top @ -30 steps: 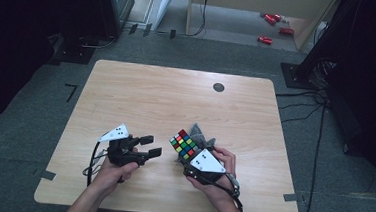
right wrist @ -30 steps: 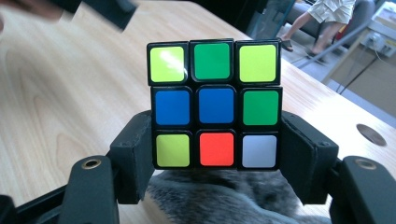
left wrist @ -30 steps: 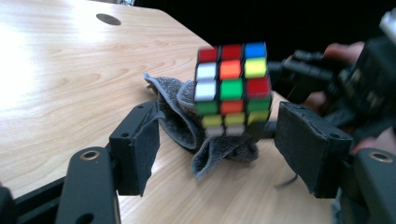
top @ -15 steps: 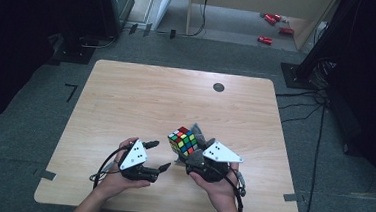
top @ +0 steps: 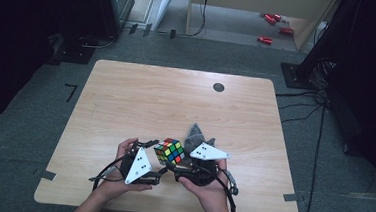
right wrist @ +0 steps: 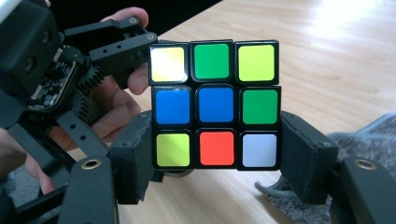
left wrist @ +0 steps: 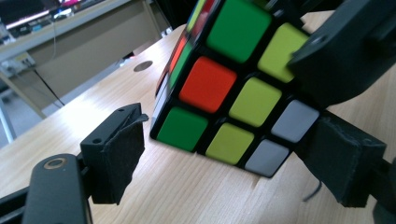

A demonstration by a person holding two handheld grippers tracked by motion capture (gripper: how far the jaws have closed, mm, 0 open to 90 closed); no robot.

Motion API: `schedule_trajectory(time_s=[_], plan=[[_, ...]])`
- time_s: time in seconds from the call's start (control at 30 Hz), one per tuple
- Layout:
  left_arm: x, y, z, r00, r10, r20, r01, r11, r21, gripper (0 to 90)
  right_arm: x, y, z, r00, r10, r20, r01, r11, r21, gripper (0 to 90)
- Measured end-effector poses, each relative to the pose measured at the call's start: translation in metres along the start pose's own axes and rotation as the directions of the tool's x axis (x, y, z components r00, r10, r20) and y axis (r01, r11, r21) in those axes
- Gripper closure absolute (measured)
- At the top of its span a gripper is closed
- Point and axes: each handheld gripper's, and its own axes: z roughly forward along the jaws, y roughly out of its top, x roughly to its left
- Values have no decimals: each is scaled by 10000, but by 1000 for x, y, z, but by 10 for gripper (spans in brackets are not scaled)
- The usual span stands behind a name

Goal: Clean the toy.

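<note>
At the near edge of the wooden worktop (top: pixel 126 96), the right hand-held gripper (right wrist: pixel 212 158) clamps the glossy puzzle cube (right wrist: pixel 215 105) by its bottom layer. The left hand-held gripper (left wrist: pixel 224 154) has just been opening; its jaws flank the cube's corner, one pad clear, the other's contact hard to tell. Grey cloth (top: pixel 196 134), partly hidden, lies behind.

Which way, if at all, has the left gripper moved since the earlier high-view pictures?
Yes. Judged against the table's left edge, the left gripper has shifted rightward, up to the Rubik's cube; its jaws have just been opening, not pressing the cube.
</note>
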Motion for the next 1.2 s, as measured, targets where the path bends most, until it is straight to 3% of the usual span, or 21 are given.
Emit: schedule_trajectory(time_s=[0.07, 0.23, 0.37, 0.5, 0.6, 0.67, 0.7, 0.73, 0.8, 0.87, 0.93, 0.97, 1.03, 1.13, 1.2], plan=[[-5, -1, 1, 9993, 367, -34, -366, 9993, 92, 222, -1, -1, 2, 10000, 28, -63, -27, 9998, 176, 344], [-5, -4, 2, 9978, 666, 4, -665, 9976, 191, 272, -3, -2, 7, 9986, 448, -267, -435, 9979, 473, 343], [-11, -3, 5, 9951, 930, -335, -918, 9952, 353, 332, -8, -3, 8, 9966, 777, -260, -762, 9956, 540, 336], [-7, -2, 3, 9971, 623, -431, -612, 9977, 280, 335, -13, -2, 2, 9923, 1048, -658, -1024, 9940, 390, 332], [4, -6, 0, 9980, -56, -637, 76, 9995, 313, 336, -18, 6, -9, 9882, 1087, -1077, -1105, 9938, -115, 338], [11, -8, -1, 9966, -499, -650, 518, 9983, 274, 336, -22, 9, -14, 9903, 952, -1010, -1002, 9939, -452, 337], [15, -8, -2, 9947, -810, -637, 827, 9963, 250, 336, -24, 9, -16, 9934, 812, -810, -859, 9947, -562, 336], [17, -8, -2, 9930, -992, -636, 1010, 9946, 254, 337, -28, 8, -16, 9986, 460, -250, -474, 9971, -594, 335], [21, -8, -3, 9877, -1430, -628, 1446, 9892, 230, 336, -35, 2, -14, 9955, -126, 941, 155, 9994, -297, 335], [23, -8, -3, 9831, -1738, -580, 1754, 9842, 243, 336, -46, -9, -8, 9766, -574, 2073, 555, 9983, 150, 338], [25, -8, -3, 9804, -1898, -530, 1915, 9811, 285, 336, -58, -21, 0, 9577, -694, 2794, 552, 9968, 584, 337], [25, -8, -3, 9788, -1984, -507, 2001, 9793, 311, 336, -61, -24, 3, 9522, -728, 2967, 541, 9960, 708, 337], [27, -9, -2, 9733, -2261, -384, 2277, 9728, 416, 336, -67, -31, 9, 9321, -1144, 3437, 787, 9901, 1162, 335], [29, -11, -1, 9676, -2508, -305, 2521, 9663, 516, 336, -75, -38, 18, 9316, -1087, 3468, 613, 9876, 1447, 327], [30, -11, -1, 9641, -2644, -255, 2654, 9626, 537, 336, -78, -42, 22, 9260, -1177, 3588, 604, 9841, 1670, 324]])
